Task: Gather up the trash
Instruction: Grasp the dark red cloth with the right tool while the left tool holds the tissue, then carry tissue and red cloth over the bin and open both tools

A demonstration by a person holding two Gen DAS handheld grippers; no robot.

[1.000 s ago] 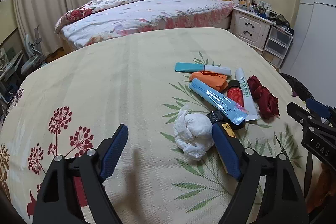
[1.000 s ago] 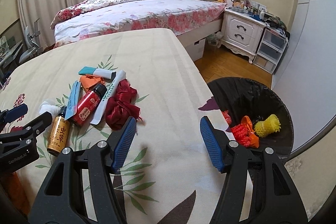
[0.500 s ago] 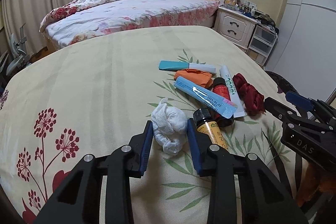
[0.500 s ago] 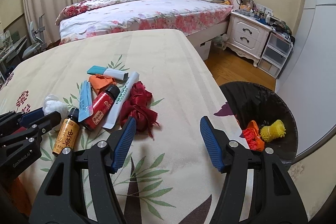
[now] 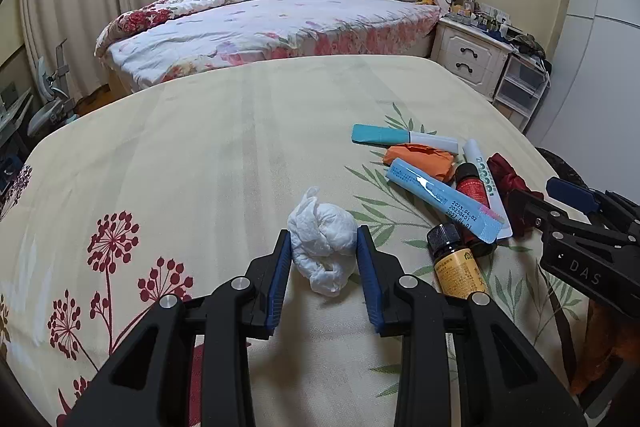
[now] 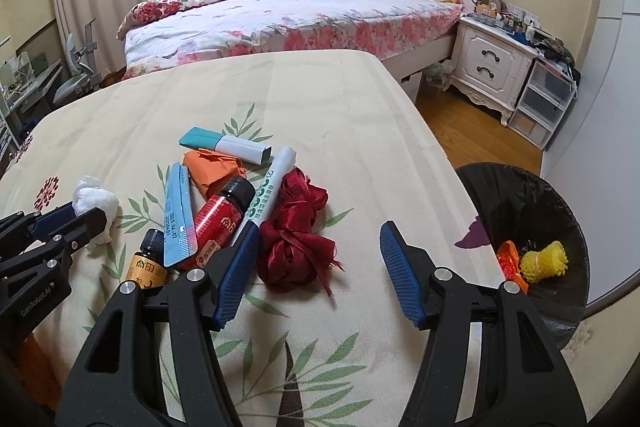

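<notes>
On the cream floral bedspread [image 5: 200, 167] lies a pile of trash. My left gripper [image 5: 322, 239] is shut on a crumpled white tissue wad [image 5: 320, 255], with both blue pads against its sides. In the right wrist view my right gripper [image 6: 319, 231] hovers over a dark red cloth bundle [image 6: 296, 239]. Its jaws are closing and the bundle lies between them close to the left finger [image 6: 236, 267], with no pad pressing on it. A black-lined trash bin [image 6: 532, 195] stands beyond the bed's right edge.
Beside the red cloth lie a red bottle [image 6: 218, 219], an amber bottle [image 6: 148, 263], a blue sachet [image 6: 178, 215], a white tube [image 6: 268, 187], orange paper [image 6: 212, 167] and a teal-white box [image 6: 224, 145]. Orange and yellow scraps [image 6: 548, 261] sit in the bin.
My left gripper went from wide open to closed around the tissue wad. My right gripper drifted left from near the bin until the red cloth came between its jaws.
</notes>
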